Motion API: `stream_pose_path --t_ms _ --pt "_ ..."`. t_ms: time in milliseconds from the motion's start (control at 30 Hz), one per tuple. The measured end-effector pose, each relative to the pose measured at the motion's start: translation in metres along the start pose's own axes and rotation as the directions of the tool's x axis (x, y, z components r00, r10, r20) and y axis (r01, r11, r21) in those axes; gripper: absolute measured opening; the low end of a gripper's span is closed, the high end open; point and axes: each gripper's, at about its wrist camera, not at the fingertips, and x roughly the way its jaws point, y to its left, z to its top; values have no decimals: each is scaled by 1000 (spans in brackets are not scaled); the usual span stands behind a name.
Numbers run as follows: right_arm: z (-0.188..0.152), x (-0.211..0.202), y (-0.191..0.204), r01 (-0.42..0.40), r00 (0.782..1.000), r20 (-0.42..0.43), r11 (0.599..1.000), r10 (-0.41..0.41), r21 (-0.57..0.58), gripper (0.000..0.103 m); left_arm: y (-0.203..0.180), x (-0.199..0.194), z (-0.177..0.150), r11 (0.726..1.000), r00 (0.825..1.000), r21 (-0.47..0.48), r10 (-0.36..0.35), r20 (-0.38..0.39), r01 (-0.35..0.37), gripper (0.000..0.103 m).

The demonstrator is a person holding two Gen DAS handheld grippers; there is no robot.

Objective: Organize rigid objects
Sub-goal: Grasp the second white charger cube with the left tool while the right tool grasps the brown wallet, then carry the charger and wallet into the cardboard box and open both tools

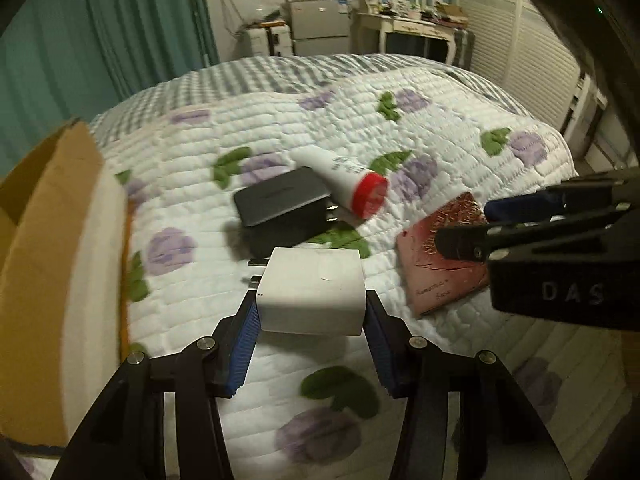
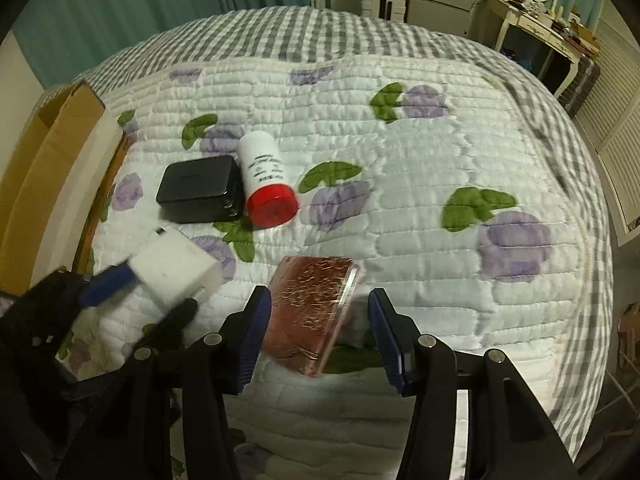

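Two grabs going. Left wrist view: left gripper [image 1: 311, 312] clamps the white charger [image 1: 314, 290], just right of the cardboard box [image 1: 52, 240]; lift it clear before swinging over. Right wrist view: right gripper [image 2: 318, 320] straddles the tilted pink case [image 2: 310, 312], the left pad about touching, the right pad apart; center before squeezing.

Both wrist views steeply down and close over the quilted bed [image 1: 440, 128], toward the dresser [image 2: 532, 20] at twelve o'clock, the left looking from beside the cardboard box [image 1: 52, 240] at nine, the right further toward three, sharing the black charger [image 1: 280, 200], red-capped bottle [image 2: 268, 184] and pink case [image 2: 312, 308].
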Motion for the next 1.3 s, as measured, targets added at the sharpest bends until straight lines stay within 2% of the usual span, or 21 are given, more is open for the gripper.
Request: stream_pose_path --t_ms 100,200,300,400,467,533,700,767,933,1167,1300 --pt "0 3 7 5 1000 -2 1000 -5 -14 51 11 -2 0 1000 1000 -22 16 2 -16 51" --pt "0 -4 14 -18 999 28 1000 18 -18 43 20 -5 -1 999 1000 -45 30 4 -29 51" --pt "0 -7 25 -79 996 31 996 80 -28 35 24 -6 -2 998 999 -56 38 3 -38 51" --pt "-3 12 39 -27 999 -29 997 25 -72 29 26 -6 -2 998 999 -58 36 4 -36 51" --pt "-5 24 43 6 998 -57 996 -11 -90 20 27 -6 -3 997 999 -61 36 4 -36 51" --pt "-3 26 43 11 998 -56 997 -16 -82 19 28 -7 -3 997 999 -63 34 4 -34 51" --pt "0 19 41 33 999 -15 997 -34 -75 10 28 -12 -2 997 999 -66 36 17 -35 51" --pt "0 14 42 27 1000 2 996 -27 -80 10 28 -16 -1 997 999 -65 36 22 -34 51" --pt "-1 -10 50 80 992 111 991 -68 -105 9 29 -28 -1 996 999 -76 44 27 -42 50" --pt "-9 -58 60 165 962 235 982 -140 -91 9 21 -61 7 997 998 -73 15 69 -10 50" --pt "-14 -83 59 185 948 274 981 -161 -64 9 17 -91 16 997 993 -68 -14 113 22 50"
